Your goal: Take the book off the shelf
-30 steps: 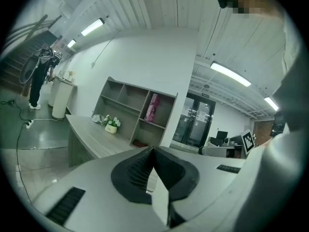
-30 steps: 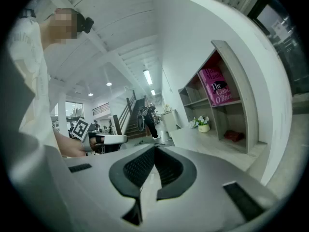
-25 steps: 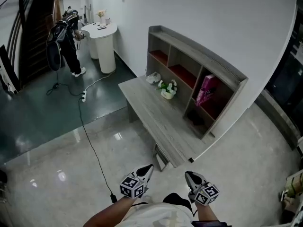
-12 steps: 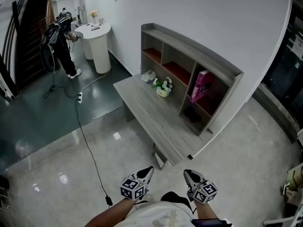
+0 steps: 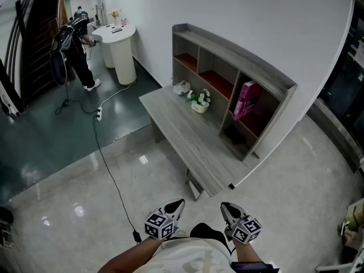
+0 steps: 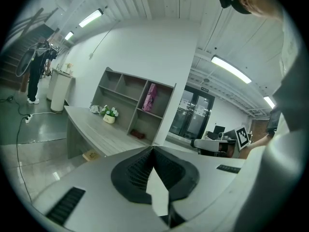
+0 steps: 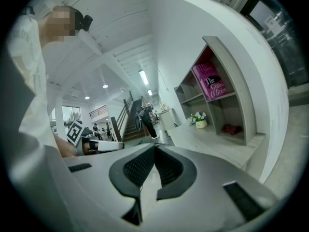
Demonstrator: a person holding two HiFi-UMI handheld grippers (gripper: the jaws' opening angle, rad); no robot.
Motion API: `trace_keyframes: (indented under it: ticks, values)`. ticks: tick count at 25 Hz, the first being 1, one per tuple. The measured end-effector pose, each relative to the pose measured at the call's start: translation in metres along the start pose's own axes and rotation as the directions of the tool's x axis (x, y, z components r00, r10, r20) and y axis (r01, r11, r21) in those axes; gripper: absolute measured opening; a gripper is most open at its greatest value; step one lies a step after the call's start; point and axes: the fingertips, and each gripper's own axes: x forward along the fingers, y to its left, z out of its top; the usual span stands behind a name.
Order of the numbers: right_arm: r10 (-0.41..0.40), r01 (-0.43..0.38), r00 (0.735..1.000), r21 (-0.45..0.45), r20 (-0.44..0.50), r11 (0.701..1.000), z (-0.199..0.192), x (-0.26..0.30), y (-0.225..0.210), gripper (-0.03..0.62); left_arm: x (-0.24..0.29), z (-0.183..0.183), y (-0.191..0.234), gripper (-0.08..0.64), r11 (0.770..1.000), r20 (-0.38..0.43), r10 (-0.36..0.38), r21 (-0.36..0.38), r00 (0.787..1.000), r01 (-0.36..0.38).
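A pink book (image 5: 247,100) stands leaning in the upper right compartment of the grey wooden shelf (image 5: 244,62); it also shows as the pink book (image 6: 149,97) in the left gripper view and as the pink book (image 7: 212,81) in the right gripper view. My left gripper (image 5: 178,203) and right gripper (image 5: 225,207) are held low near my body, well short of the shelf, over the pale floor. Both point toward the shelf. The left gripper (image 6: 152,149) has its jaws together with nothing held. The right gripper (image 7: 154,148) has its tips meeting as well, empty.
A long grey desk (image 5: 187,138) runs in front of the shelf, with a small flower pot (image 5: 199,102) and a white object (image 5: 182,87) on it. A dark item (image 5: 234,136) lies in the lower right compartment. A black cable (image 5: 111,178) crosses the floor. A person (image 5: 77,47) stands by a white stand (image 5: 122,53).
The head view has swung a little, so the shelf sits slightly differently in the picture. Both grippers keep their place at the bottom edge and stay shut.
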Motion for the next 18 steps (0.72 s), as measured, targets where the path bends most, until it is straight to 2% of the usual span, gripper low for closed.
trace_keyframes:
  ticks: [7, 18]
  values:
    - [-0.033, 0.032, 0.999, 0.016, 0.016, 0.999, -0.003, -0.003, -0.018, 0.005, 0.023, -0.005, -0.007, 0.002, 0.999, -0.035, -0.041, 0.016, 0.999, 0.042]
    - [-0.036, 0.035, 0.999, 0.032, 0.032, 0.999, 0.008, 0.018, -0.073, 0.005, 0.071, 0.012, 0.002, 0.002, 0.999, -0.048, -0.034, 0.017, 0.998, 0.035]
